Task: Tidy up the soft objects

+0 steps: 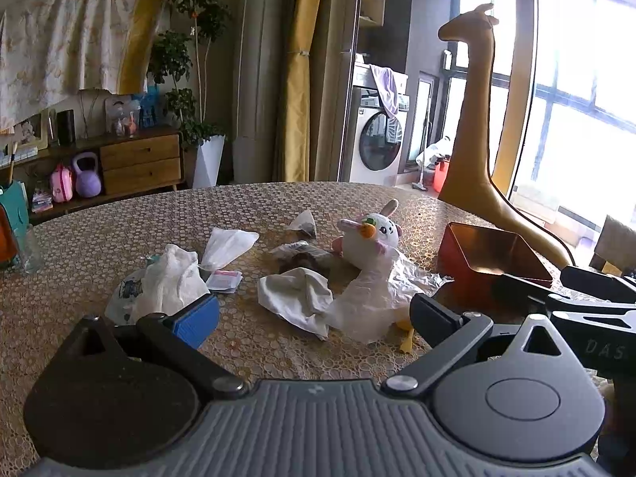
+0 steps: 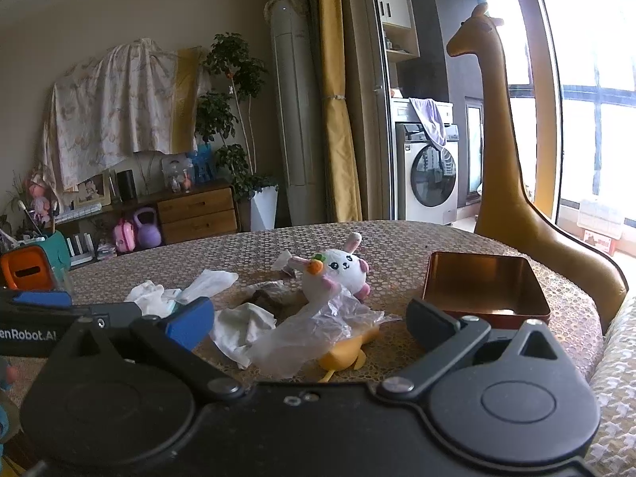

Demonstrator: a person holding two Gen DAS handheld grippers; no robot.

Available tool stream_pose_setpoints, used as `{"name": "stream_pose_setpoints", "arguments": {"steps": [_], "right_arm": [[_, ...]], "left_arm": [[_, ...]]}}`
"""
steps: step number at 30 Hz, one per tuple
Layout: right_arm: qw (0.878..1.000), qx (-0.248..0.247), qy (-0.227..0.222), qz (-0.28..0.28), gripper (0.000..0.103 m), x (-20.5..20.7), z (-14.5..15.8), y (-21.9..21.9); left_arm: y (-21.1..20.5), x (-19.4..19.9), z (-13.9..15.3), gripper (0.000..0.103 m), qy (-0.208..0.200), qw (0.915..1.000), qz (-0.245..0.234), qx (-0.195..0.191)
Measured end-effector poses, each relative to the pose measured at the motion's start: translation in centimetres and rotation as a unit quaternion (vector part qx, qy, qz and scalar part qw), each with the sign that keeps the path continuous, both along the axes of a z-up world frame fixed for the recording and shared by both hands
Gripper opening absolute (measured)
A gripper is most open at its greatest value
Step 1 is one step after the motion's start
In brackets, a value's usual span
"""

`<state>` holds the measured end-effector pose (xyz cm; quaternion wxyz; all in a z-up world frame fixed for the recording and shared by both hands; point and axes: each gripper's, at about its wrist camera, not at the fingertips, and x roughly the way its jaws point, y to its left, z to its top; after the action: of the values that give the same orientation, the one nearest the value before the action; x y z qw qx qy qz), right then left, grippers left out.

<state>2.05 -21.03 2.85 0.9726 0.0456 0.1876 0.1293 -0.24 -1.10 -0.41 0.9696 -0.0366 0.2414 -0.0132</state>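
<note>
Both claws spread wide, empty: left claw [image 1: 314,314], right claw [image 2: 310,322]. Plush rabbit [image 2: 338,270] mid-counter [image 2: 397,238], straight ahead of right claw, beyond crumpled plastic [image 2: 318,330]. Open tin [image 2: 485,286] right. Right claw nearer.

The left gripper [image 1: 314,314] is held wide open over the table [image 1: 119,238], nothing gripped. A white rag [image 1: 296,298] and crinkled plastic bag [image 1: 369,298] are piled just ahead, with a bunny plush [image 1: 371,234] behind them. A red tin [image 1: 489,254] is parked off right.
</note>
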Motion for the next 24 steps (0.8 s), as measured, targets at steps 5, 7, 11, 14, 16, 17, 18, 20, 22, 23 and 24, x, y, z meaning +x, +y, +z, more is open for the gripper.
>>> {"name": "stream_pose_setpoints", "arguments": {"steps": [5, 7, 11, 14, 16, 17, 18, 20, 22, 23, 24], "right_arm": [[1.000, -0.002, -0.001, 0.000, 0.103, -0.07, -0.01, 0.19], [1.000, -0.002, -0.001, 0.001, 0.103, -0.08, -0.01, 0.30], [1.000, -0.002, -0.001, -0.005, 0.103, -0.03, -0.09, 0.30], [1.000, -0.002, -0.001, -0.006, 0.103, -0.02, -0.11, 0.28], [1.000, -0.002, -0.003, -0.005, 0.103, -0.06, -0.08, 0.27], [1.000, -0.002, -0.003, -0.005, 0.103, -0.08, -0.08, 0.28], [1.000, -0.002, -0.003, -0.005, 0.103, -0.10, -0.07, 0.28], [1.000, -0.002, -0.003, -0.006, 0.103, -0.14, -0.07, 0.31], [1.000, -0.001, -0.006, -0.005, 0.103, -0.19, -0.01, 0.31], [1.000, -0.001, -0.008, -0.006, 0.103, -0.25, 0.02, 0.31], [1.000, -0.001, -0.010, -0.007, 0.103, -0.30, 0.08, 0.29]], "left_arm": [[0.11, 0.05, -0.04, 0.103, -0.001, 1.0000, 0.005, 0.001], [0.26, 0.04, -0.09, 0.103, -0.001, 1.0000, 0.006, -0.001], [0.40, 0.03, -0.01, 0.103, -0.001, 1.0000, 0.006, -0.004], [0.35, 0.14, 0.06, 0.103, -0.001, 1.0000, 0.009, -0.002], [0.40, 0.20, 0.00, 0.103, -0.001, 0.9999, 0.009, -0.005], [0.45, 0.17, 0.03, 0.103, -0.002, 0.9999, 0.009, -0.006], [0.45, 0.16, 0.04, 0.103, -0.003, 0.9999, 0.010, -0.006], [0.47, 0.05, 0.11, 0.103, -0.007, 0.9999, 0.009, -0.007], [0.47, -0.09, 0.17, 0.103, -0.011, 0.9999, 0.009, -0.007], [0.51, -0.16, 0.19, 0.103, -0.013, 0.9998, 0.009, -0.007], [0.54, -0.21, 0.20, 0.103, -0.014, 0.9998, 0.010, -0.008]]}}
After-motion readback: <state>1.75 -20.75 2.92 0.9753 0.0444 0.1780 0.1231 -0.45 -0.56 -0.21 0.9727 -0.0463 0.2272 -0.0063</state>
